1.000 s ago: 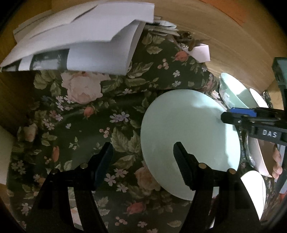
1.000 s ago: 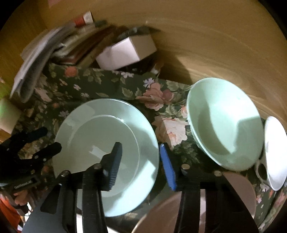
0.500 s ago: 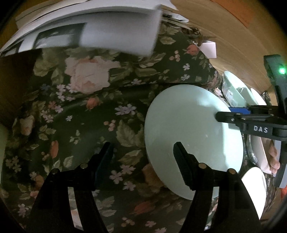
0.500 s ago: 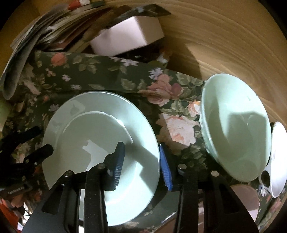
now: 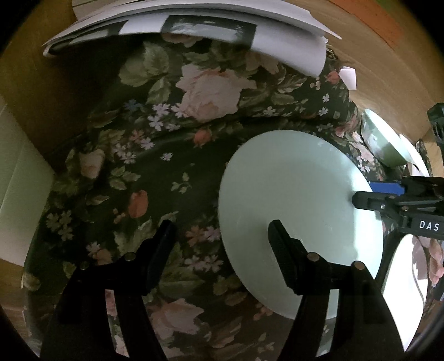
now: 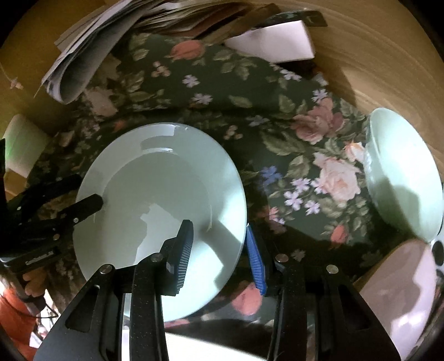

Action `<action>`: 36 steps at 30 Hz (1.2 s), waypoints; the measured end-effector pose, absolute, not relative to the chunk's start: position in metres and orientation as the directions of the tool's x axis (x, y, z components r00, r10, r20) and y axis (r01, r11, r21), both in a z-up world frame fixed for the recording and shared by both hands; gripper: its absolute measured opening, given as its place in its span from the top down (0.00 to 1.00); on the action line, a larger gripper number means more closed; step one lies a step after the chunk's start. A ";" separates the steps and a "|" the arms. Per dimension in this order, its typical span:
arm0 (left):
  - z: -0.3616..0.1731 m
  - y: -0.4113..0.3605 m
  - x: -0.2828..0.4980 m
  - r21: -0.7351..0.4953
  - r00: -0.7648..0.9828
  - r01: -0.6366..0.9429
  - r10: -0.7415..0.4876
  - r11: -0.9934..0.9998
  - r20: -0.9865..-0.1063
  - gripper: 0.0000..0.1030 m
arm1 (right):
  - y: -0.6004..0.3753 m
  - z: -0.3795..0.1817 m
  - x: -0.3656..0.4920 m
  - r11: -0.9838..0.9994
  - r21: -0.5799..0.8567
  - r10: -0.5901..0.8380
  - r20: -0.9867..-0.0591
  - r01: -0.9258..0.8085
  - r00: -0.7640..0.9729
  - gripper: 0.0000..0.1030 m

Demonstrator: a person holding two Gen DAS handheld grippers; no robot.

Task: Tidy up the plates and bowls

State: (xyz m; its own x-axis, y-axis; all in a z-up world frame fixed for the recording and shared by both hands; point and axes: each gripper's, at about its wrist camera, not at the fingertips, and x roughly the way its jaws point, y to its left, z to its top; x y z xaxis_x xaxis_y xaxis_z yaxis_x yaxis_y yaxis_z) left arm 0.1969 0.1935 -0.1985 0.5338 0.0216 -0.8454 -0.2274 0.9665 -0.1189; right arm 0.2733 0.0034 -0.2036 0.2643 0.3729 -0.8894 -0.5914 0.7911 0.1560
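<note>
Glossy, round pale-green ceramic plate (image 6: 158, 200) on dark floral cloth (image 6: 249, 91); its right rim sits between the right gripper (image 6: 219, 255) ribbed pads, jaws apart. Left gripper (image 5: 222, 250) straddles the opposite rim, unclenched.

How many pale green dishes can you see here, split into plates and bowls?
Pale green plate: 1
Pale green bowl: 1
Total: 2

Bare floral cloth (image 5: 155, 172) lies open left of the plate (image 5: 294, 211); papers (image 5: 194, 22) crowd the far edge.
</note>
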 end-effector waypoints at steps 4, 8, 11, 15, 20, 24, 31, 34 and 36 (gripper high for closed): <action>-0.199 0.195 0.193 -0.116 0.534 -0.214 0.017 0.970 -0.845 0.33 | 0.011 -0.209 0.263 0.798 0.169 0.387 -0.879 -0.579 0.277 0.64; -0.201 0.191 0.196 -0.102 0.539 -0.198 0.021 0.975 -0.842 0.33 | 0.007 -0.209 0.248 0.801 0.175 0.395 -0.873 -0.573 0.286 0.63; -0.204 0.186 0.202 -0.109 0.548 -0.189 0.013 0.976 -0.836 0.33 | 0.007 -0.208 0.252 0.800 0.165 0.388 -0.875 -0.577 0.288 0.63; -0.206 0.181 0.206 -0.113 0.551 -0.171 0.000 0.979 -0.834 0.38 | 0.009 -0.214 0.258 0.792 0.159 0.387 -0.878 -0.590 0.283 0.61; -0.207 0.173 0.209 -0.127 0.545 -0.143 -0.030 0.982 -0.838 0.39 | 0.010 -0.213 0.257 0.787 0.173 0.404 -0.870 -0.592 0.282 0.64; -0.206 0.165 0.210 -0.122 0.546 -0.153 -0.019 0.981 -0.838 0.39 | 0.009 -0.212 0.257 0.781 0.201 0.433 -0.856 -0.591 0.282 0.66; -0.203 0.172 0.208 -0.152 0.558 -0.172 -0.031 0.973 -0.830 0.47 | 0.011 -0.205 0.247 0.780 0.182 0.443 -0.837 -0.599 0.322 0.67; -0.198 0.174 0.203 -0.158 0.571 -0.180 -0.028 0.971 -0.820 0.50 | 0.005 -0.188 0.239 0.780 0.178 0.455 -0.820 -0.599 0.348 0.67; -0.194 0.173 0.201 -0.152 0.580 -0.185 -0.017 0.971 -0.814 0.53 | -0.002 -0.181 0.235 0.779 0.180 0.464 -0.810 -0.601 0.359 0.67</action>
State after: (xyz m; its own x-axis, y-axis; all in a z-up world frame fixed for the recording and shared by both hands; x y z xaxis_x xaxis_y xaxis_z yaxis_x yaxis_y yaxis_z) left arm 0.2011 0.1731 -0.1943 0.5800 -0.0165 -0.8144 -0.1852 0.9709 -0.1516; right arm 0.2353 -0.0024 -0.1813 0.3592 0.4643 -0.8096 -0.6012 0.7786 0.1798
